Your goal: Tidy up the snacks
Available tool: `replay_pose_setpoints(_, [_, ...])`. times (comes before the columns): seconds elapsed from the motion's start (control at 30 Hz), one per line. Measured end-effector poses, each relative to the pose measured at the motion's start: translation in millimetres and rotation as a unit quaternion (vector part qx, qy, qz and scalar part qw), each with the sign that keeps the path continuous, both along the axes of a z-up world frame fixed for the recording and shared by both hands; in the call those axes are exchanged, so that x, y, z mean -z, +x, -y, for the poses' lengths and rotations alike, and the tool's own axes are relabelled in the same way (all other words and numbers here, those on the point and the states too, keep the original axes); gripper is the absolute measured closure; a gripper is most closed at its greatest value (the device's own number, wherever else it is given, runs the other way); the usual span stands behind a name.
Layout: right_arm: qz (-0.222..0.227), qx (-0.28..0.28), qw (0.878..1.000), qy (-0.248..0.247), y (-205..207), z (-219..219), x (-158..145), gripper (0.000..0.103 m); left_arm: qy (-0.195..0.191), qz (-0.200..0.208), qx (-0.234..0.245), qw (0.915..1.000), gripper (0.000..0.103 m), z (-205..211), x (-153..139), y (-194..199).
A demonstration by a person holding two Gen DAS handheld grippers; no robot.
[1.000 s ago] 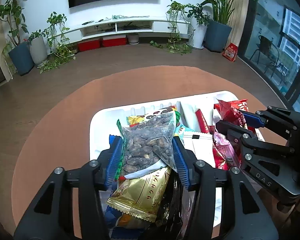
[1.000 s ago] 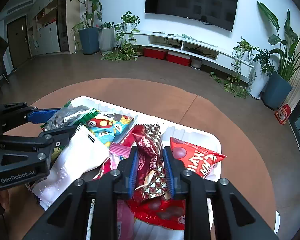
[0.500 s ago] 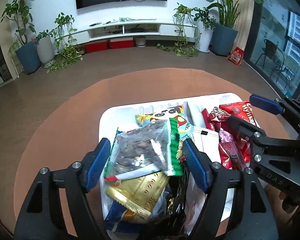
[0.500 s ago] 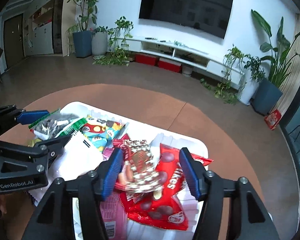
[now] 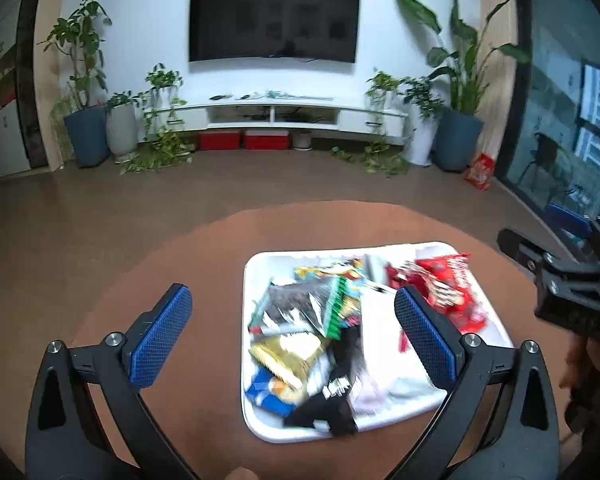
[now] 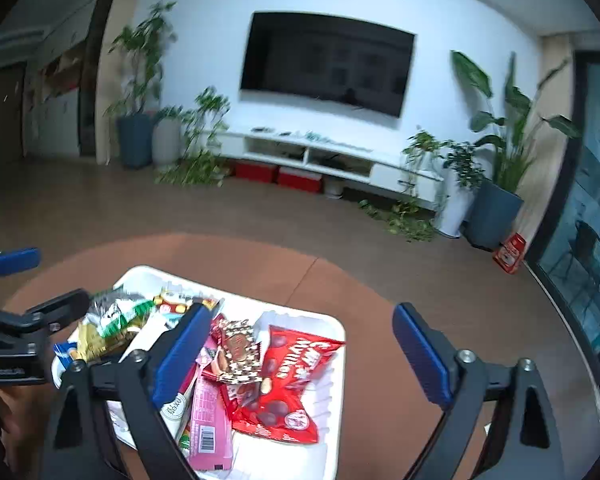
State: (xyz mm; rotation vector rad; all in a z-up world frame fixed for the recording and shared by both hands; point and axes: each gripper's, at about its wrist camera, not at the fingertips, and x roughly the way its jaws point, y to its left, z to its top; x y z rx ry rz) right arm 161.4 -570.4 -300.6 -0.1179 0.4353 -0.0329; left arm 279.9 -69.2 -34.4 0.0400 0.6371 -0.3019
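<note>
- Snacks point(image 5: 312, 320) lie heaped in a white tray point(image 5: 256, 272) on the worktop point(image 5: 204, 248).
- Left gripper point(image 5: 292, 340) is opening, jaws wide, nothing pinched.
- Right gripper point(image 6: 300, 340) is opening too, empty.

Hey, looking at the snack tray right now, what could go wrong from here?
The snacks are heaped loosely in the white tray, so the clear nut bag on top might slide off. Both grippers, left and right, are opening with nothing held; they stand close together and could collide.
</note>
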Motion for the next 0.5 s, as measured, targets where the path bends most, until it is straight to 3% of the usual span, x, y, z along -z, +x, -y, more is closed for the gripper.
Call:
replay_pose_setpoints(0.23, [0.009, 0.006, 0.999, 0.040, -49.4, -1.2, -2.1, 0.001, 0.056, -0.002, -0.091, 0.9943, 0.000, -15.4, 2.1, -65.6])
replay_pose_setpoints(0.5, [0.000, 0.031, 0.998, 0.046, -119.9, -10.6, 28.3, 0.000, 0.078, -0.005, -0.113, 0.9905, 0.000, -25.5, 12.4, -129.1])
